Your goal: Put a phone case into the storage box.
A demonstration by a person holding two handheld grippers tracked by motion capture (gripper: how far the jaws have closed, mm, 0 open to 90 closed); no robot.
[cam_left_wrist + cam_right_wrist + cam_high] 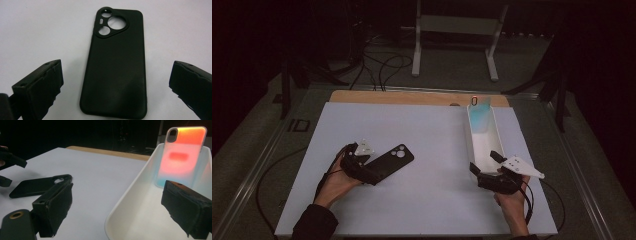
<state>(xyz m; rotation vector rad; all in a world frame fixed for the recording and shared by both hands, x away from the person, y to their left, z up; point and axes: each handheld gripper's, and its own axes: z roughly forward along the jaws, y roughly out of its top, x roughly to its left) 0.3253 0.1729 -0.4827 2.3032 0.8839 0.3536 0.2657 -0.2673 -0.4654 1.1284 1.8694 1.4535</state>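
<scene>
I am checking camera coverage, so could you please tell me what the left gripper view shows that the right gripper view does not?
The left gripper view alone gives the black rubbery phone case from above, camera cutouts clear, lying flat between the open left gripper jaws. The right gripper view alone gives the long white plastic tray with an orange-to-blue translucent phone case leaning upright inside it. Both share the black case and the white tabletop.
</scene>
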